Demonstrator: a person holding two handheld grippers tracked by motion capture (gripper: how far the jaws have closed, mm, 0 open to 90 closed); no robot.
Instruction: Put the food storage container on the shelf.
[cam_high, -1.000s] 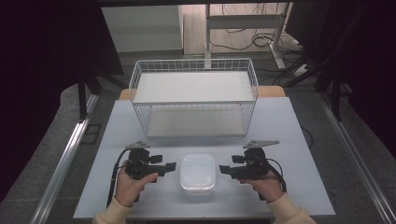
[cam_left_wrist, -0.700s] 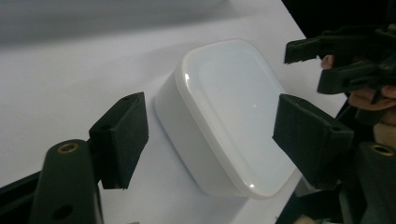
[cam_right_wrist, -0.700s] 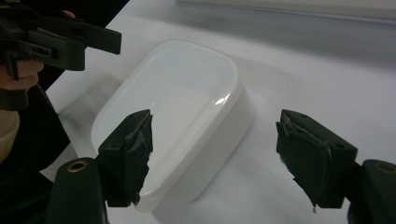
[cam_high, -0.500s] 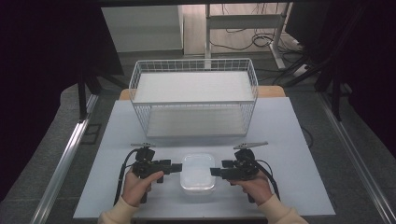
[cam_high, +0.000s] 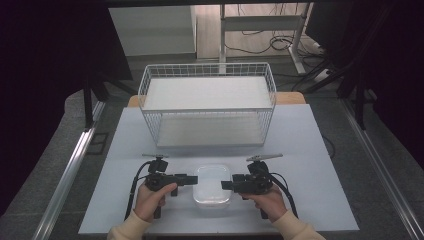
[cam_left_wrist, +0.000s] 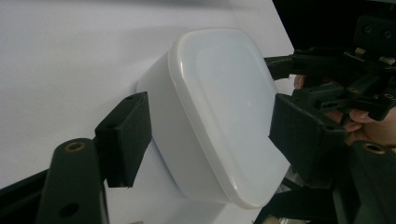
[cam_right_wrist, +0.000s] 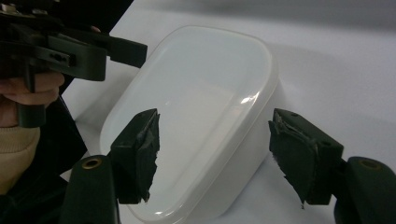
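Note:
A white, lidded plastic container (cam_high: 212, 186) lies on the table near the front edge. My left gripper (cam_high: 193, 179) comes at it from the left, and my right gripper (cam_high: 225, 185) from the right. In the left gripper view the container (cam_left_wrist: 219, 107) lies between the spread jaws of my left gripper (cam_left_wrist: 212, 137), one pad (cam_left_wrist: 125, 140) beside its wall. In the right gripper view the container (cam_right_wrist: 201, 93) sits between the wide jaws of my right gripper (cam_right_wrist: 218, 156). Both grippers are open and grip nothing.
A white wire basket (cam_high: 207, 102) with an upper shelf stands at the back of the pale table (cam_high: 310, 150). A dark floor and metal rails (cam_high: 65, 175) flank the table. Bare tabletop lies on both sides of the container.
Both grippers have moved inward toward the container from its two sides, so their jaws now reach its ends. The container has not moved.

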